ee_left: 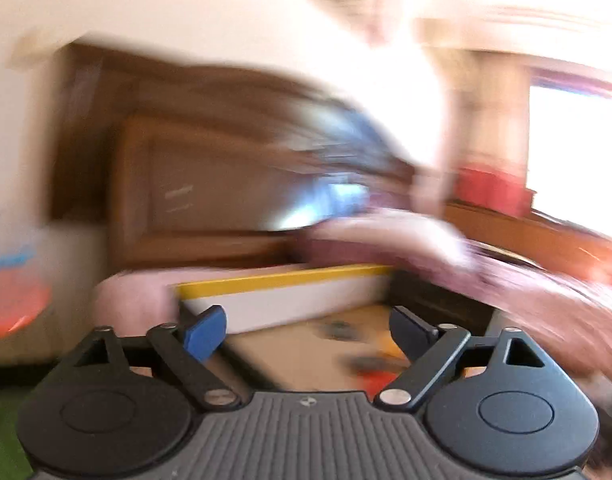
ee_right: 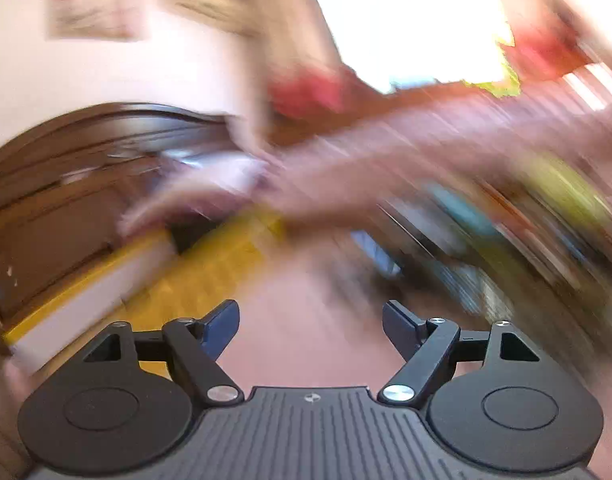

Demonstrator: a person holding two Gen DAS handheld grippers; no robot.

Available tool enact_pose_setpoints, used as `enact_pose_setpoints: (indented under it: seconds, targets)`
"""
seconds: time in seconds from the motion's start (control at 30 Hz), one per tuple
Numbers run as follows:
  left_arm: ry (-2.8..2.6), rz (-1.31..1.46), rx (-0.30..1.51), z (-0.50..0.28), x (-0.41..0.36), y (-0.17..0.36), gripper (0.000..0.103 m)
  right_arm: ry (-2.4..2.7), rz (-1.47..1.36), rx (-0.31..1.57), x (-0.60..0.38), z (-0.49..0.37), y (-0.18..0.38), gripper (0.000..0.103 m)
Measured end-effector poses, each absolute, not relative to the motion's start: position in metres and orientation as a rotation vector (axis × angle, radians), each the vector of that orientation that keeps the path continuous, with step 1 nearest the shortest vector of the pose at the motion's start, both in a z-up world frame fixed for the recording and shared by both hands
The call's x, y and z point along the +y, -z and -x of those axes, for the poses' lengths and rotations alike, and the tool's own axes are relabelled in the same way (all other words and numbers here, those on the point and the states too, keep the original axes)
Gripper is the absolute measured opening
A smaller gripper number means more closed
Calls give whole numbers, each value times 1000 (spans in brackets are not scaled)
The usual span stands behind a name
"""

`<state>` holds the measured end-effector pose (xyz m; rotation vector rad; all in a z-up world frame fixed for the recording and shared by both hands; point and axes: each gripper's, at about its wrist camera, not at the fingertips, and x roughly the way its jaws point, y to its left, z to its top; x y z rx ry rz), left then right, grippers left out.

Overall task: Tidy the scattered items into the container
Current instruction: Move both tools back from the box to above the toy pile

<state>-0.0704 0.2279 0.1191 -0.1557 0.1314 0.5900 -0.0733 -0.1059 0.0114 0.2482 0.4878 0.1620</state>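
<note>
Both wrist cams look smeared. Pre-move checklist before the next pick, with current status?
1. Left gripper open and empty: ok, fingers apart with nothing between them.
2. Right gripper open and empty: ok, same.
3. Container located: ok, the white box with yellow rim lies just ahead of the left gripper, and shows at left in the right wrist view.
4. Next item to pick identified: cannot tell, only blurred small shapes inside the box in the left wrist view.
5. Images sharp enough to aim: not ok, heavy motion blur in both.
6. Path free of obstacles: cannot tell, blur hides it.
</note>
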Motion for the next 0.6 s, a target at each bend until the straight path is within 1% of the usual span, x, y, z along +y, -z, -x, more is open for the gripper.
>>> enact_pose_setpoints:
  seconds: [0.03, 0.07, 0.1, 0.13, 0.17, 0.2, 0.23, 0.27, 0.33, 0.37, 0.4, 0.5, 0.6]
  targets:
    - [-548, 132, 121, 75, 209, -121, 92, -55, -272, 396, -132, 112, -18, 74]
    - [-523, 122, 101, 80, 186, -123, 92, 82, -342, 238, -161, 146, -34, 79]
    - [-505, 132, 86, 85, 168, -126, 92, 175, -371, 60, -190, 174, -54, 82]
    - [-470, 154, 76, 87, 151, -131, 93, 200, -312, -53, -206, 191, -68, 88]
    - [-421, 178, 68, 89, 132, -136, 94, 231, -196, -124, -219, 206, -80, 103]
    - [-375, 186, 65, 91, 112, -141, 94, 252, -102, -126, -228, 215, -87, 103]
    - [-342, 173, 62, 94, 94, -145, 96, 279, -47, -84, -235, 223, -89, 103]
    - [-308, 141, 55, 97, 71, -149, 99, 304, -18, 17, -245, 234, -89, 103]
    - [-254, 84, 51, 103, 27, -154, 101, 323, -45, 149, -262, 259, -77, 103]
    - [-225, 78, 58, 105, 9, -156, 101, 335, -69, 175, -268, 276, -68, 103]
    - [-195, 79, 67, 110, -13, -156, 101, 357, -89, 175, -273, 293, -61, 103]
    - [-123, 74, 93, 118, -52, -150, 101, 382, -242, 81, -295, 325, -53, 103]
    - [-127, 40, 130, 122, -73, -137, 101, 277, -277, -7, -305, 293, -59, 103]
